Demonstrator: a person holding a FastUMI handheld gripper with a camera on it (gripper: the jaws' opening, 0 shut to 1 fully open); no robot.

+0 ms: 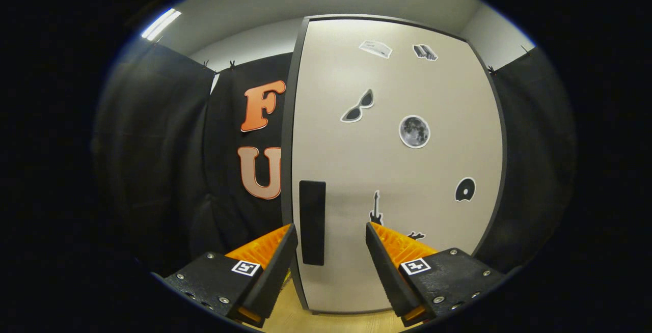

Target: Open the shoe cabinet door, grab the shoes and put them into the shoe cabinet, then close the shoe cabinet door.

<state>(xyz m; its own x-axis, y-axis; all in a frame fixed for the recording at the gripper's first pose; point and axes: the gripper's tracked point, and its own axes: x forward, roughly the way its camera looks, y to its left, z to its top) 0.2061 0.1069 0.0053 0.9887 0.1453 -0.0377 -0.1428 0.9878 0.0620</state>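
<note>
Here's the shoe cabinet door (397, 170), pale and upright, dark-edged, and closed as far as I can see. Everything hangs off that door, so let's work from it. The gripper (330, 233) faces it square on, fingers spread wide apart, nothing clasped between them. Right in the gap between the fingertips, just beyond them, sits the door's dark handle (312, 222), a tall narrow bar near the door's left edge. The left finger's tip lies over that left edge; the right one sits over the door's lower face. Whether either tip touches the door, I can't tell.

Stickers all over the door: a pair of sunglasses (358, 106) up and right of the handle, a round moon (414, 131) further right, a dark disc (464, 189) lower toward the right edge, a small guitar (376, 210) just above the right fingertip. Two small pale stickers (375, 48) sit near the door's top.

Black cloth (153, 160) hangs either side of the door. Below the door, a strip of light wooden floor (305, 320).
</note>
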